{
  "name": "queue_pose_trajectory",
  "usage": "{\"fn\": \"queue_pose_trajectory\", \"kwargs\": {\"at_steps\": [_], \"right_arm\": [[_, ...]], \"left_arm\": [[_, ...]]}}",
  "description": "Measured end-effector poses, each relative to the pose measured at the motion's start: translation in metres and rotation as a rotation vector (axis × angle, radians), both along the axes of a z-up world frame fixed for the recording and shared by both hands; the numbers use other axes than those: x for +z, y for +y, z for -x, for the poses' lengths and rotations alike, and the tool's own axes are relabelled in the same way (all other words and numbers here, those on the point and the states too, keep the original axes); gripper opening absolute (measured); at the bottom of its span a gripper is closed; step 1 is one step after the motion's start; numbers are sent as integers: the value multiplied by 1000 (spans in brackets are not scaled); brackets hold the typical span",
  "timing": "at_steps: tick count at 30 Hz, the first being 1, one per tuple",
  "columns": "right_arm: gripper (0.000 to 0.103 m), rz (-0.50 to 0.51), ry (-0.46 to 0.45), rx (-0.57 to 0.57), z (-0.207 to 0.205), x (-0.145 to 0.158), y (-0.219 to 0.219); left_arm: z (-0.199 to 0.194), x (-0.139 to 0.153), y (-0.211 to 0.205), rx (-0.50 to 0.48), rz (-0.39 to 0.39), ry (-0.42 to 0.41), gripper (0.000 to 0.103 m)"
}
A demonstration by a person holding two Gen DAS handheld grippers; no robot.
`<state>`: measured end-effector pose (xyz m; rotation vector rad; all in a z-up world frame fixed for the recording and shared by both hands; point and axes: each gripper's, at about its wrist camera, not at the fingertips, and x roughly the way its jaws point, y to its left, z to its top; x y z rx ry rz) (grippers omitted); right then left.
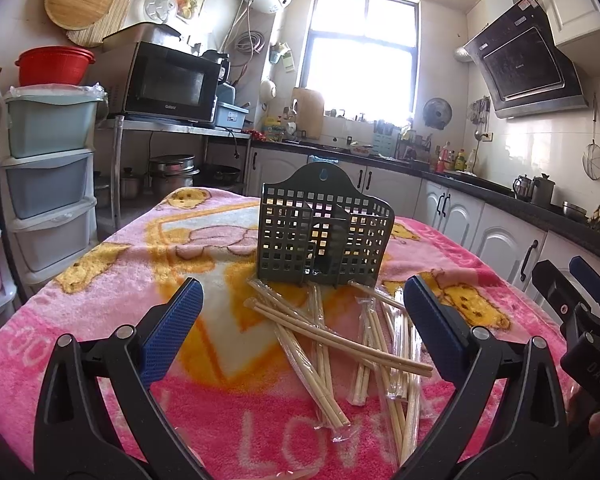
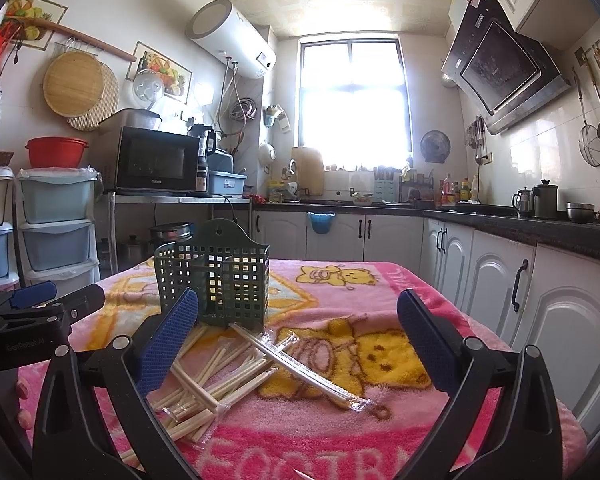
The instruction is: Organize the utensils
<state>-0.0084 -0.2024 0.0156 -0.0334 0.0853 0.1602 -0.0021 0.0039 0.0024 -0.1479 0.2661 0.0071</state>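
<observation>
Both the left tongs (image 1: 302, 320) and right tongs (image 2: 298, 340) hover with their fingers wide apart, empty. Just beyond them the chopsticks (image 1: 340, 340), some in clear wrappers, lie heaped crosswise on the pink blanket (image 1: 100, 280) covering the bench. They look light, stiff and slippery in film; mid-length is probably the best hold. Behind stands the green slotted holder (image 1: 320, 232), touching the heap.

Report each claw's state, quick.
Left claw: open, holding nothing, above the chopsticks.
Right claw: open, holding nothing.
</observation>
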Motion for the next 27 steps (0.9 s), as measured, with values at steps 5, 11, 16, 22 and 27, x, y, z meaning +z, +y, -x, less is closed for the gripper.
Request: {"fn": "queue_pose_trajectory", "kwargs": {"at_steps": [5,11,16,22,27], "right_arm": [[97,-1,0,1,0,0,0],[97,-1,-1,0,0,1,0],[97,0,-6,3,2,2,0],[97,3,-9,5,3,4,1],[97,0,-5,4,4,5,1]], "left_arm": [[0,3,1,0,-1,-4,93],[0,3,1,1,-2,-5,93],[0,3,1,0,1,-4,93],[0,4,1,0,-3,-5,93],[0,4,0,0,-4,-4,93]]}}
